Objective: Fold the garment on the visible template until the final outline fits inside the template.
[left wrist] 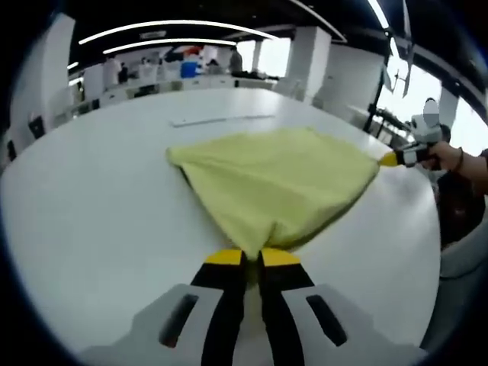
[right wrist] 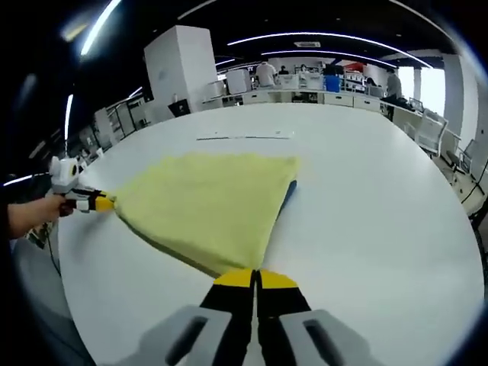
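While both grippers, left (left wrist: 254, 258) and right (right wrist: 256, 278), pinch corners of the yellow cloth (left wrist: 278, 183) on the white table (left wrist: 91, 198), it sags: soft, light; hold corners.

A white table (left wrist: 91, 198) takes up most of both views, its top smooth and slightly glossy. A thin pale strip (left wrist: 223, 120) lies flat on it toward the far edge. Beyond the table stand white desks (right wrist: 305, 95) with a blue container (right wrist: 332, 82) on them, and people (right wrist: 266, 74) stand near those desks. A tall white pillar (right wrist: 180, 65) rises to the left in the right gripper view. Long ceiling lights (left wrist: 179, 27) curve overhead. Bright windows (left wrist: 404, 88) show on the right of the left gripper view.
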Demonstrator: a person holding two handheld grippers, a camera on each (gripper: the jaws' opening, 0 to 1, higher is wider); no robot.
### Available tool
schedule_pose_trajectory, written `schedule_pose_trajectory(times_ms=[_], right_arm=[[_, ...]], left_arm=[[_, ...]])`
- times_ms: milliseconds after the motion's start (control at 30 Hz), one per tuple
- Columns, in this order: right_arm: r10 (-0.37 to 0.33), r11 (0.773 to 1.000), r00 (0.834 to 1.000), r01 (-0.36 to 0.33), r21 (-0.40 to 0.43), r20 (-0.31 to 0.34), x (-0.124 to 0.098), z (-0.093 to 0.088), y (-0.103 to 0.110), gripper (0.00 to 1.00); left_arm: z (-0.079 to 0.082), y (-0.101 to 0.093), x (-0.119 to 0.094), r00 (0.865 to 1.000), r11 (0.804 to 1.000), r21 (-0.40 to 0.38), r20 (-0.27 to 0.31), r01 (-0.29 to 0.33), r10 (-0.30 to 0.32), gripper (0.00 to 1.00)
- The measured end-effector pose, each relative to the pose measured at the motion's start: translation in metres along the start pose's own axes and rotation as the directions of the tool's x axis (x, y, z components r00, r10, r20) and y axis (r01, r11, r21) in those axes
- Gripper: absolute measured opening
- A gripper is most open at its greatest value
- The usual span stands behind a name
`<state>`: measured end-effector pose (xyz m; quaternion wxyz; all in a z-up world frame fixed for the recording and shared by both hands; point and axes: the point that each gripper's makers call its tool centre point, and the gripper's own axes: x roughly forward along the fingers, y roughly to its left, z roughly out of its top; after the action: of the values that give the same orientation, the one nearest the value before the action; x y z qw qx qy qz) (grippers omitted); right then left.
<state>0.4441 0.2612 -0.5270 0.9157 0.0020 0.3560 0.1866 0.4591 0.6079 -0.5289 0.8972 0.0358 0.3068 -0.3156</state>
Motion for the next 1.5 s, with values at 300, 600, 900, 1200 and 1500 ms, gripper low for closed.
schedule_pose_trajectory(times_ms=[300,600,900,1200,1500], right_arm=[[0.000,1.000,1.000,0.000,0.001,-0.006,-0.003,-0.002,0.003,0.00],[0.005,1.000,1.000,-0.005,-0.014,-0.010,-0.007,-0.007,0.006,0.00],[0.009,1.000,1.000,-0.009,0.000,-0.019,-0.013,-0.014,0.010,0.00],[0.013,0.999,1.000,-0.012,0.035,-0.021,-0.014,-0.015,0.012,0.00],[0.023,0.999,0.999,-0.022,0.031,-0.033,-0.019,-0.021,0.014,0.00]], left_arm=[[-0.002,0.000,-0.009,1.000,1.000,-0.010,0.000,0.007,-0.007,0.02],[-0.005,-0.015,-0.018,0.998,0.998,0.005,-0.005,0.063,-0.063,0.02],[-0.015,-0.024,-0.031,0.992,0.991,0.029,-0.027,0.127,-0.127,0.02],[-0.020,-0.026,-0.037,0.991,0.990,0.059,-0.042,0.130,-0.127,0.00],[-0.023,-0.022,-0.041,0.994,0.994,0.026,-0.042,0.105,-0.104,0.00]])
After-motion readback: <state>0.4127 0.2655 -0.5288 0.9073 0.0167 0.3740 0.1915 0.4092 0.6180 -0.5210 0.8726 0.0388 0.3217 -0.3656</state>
